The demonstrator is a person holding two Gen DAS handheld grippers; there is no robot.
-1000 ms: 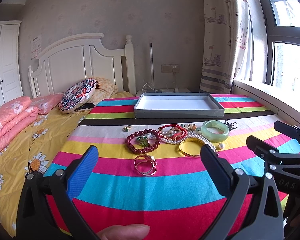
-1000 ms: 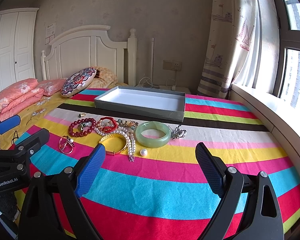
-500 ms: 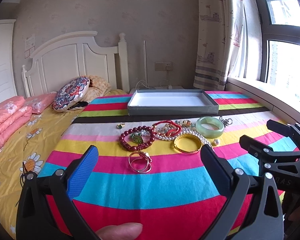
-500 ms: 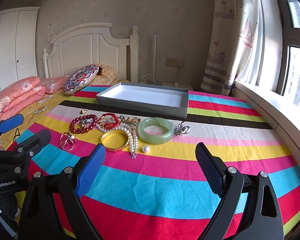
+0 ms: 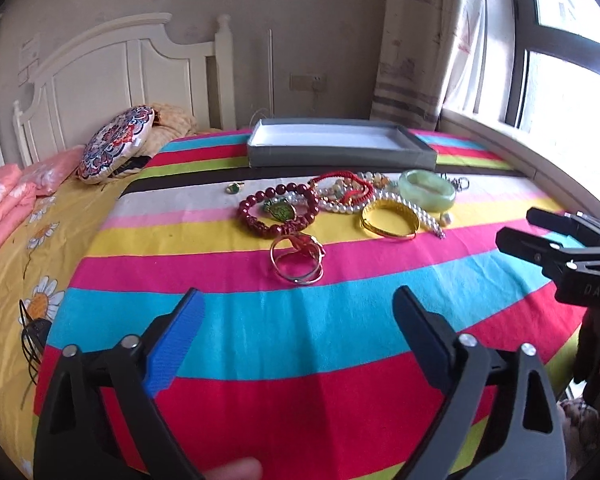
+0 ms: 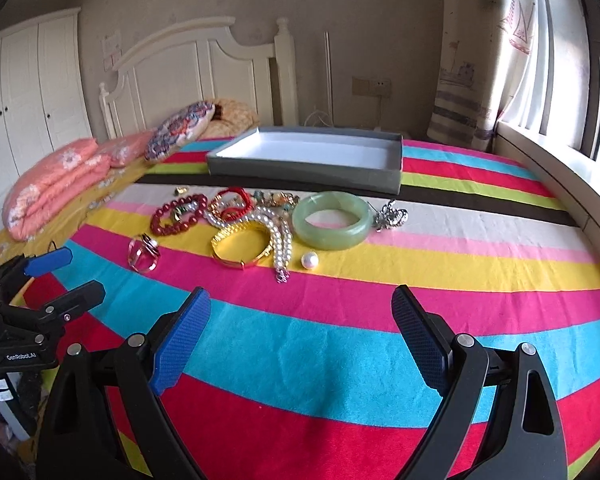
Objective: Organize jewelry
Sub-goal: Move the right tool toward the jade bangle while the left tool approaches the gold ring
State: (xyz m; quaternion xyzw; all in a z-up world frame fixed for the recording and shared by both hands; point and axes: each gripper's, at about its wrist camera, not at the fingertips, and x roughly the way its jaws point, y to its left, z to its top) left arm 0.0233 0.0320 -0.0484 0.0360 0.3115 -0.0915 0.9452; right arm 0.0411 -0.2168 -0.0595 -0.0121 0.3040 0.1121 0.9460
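Note:
A heap of jewelry lies on the striped blanket: a jade bangle (image 5: 427, 190) (image 6: 332, 220), a gold bangle (image 5: 388, 230) (image 6: 240, 260), a dark red bead bracelet (image 5: 248, 210) (image 6: 158, 222), a pearl strand (image 5: 418, 212) (image 6: 280, 240), thin gold hoops (image 5: 296, 280) (image 6: 142, 256) and a loose pearl (image 6: 310, 260). Behind it stands a grey tray (image 5: 340, 156) (image 6: 300, 168) with nothing in it. My left gripper (image 5: 300, 300) hovers short of the gold hoops, its jaws closing with nothing between them. My right gripper (image 6: 302, 296) is open, short of the pearl strand.
A silver brooch (image 6: 390, 216) lies right of the jade bangle, and a small green ring (image 5: 235, 188) left of the heap. Pillows (image 6: 60, 180) and a patterned cushion (image 5: 116, 144) lie at the left by the headboard. A window ledge (image 6: 560, 184) runs along the right.
The left view has come closer to the jewelry and tipped downward, and its jaws stand slightly narrower. The right view has tipped down a little; the jewelry has not moved.

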